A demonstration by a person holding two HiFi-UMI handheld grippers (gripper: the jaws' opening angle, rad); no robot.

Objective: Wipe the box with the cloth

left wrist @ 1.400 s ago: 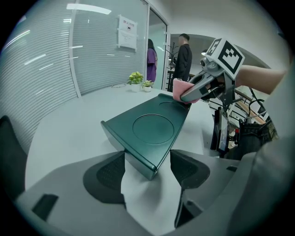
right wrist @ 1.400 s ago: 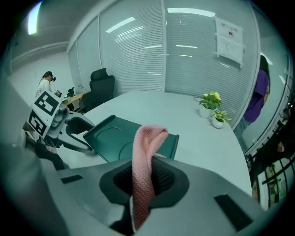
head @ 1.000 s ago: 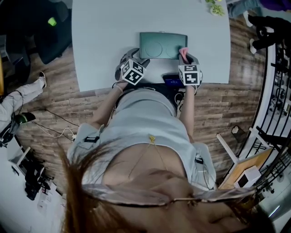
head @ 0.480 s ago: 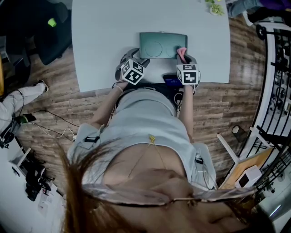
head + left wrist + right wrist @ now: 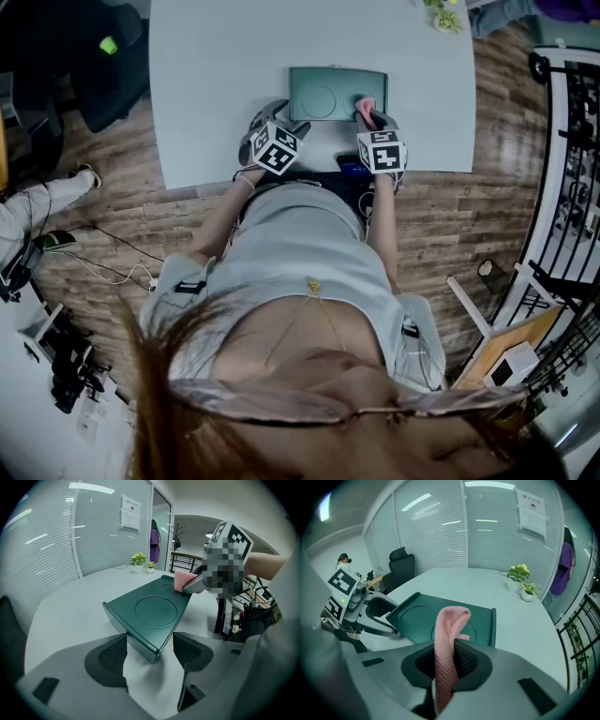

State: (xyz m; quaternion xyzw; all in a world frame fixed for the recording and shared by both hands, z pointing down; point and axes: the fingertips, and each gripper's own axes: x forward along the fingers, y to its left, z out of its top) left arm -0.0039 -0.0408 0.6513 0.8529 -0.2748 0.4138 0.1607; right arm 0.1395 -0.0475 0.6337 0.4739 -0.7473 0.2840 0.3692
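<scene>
A flat dark green box with round recesses in its lid lies near the front edge of the pale table. My right gripper is shut on a pink cloth, whose folded end rests on the right part of the lid. In the right gripper view the cloth stands up between the pads over the box. My left gripper is open and straddles the near left corner of the box. Its left pad lies close along the box's side.
Two small potted plants stand at the table's far right. A black office chair is off the left end. A dark flat device lies at the front table edge. A metal railing runs on the right.
My right gripper has slid the pink cloth a little leftward across the lid. The left gripper and the box have stayed put.
</scene>
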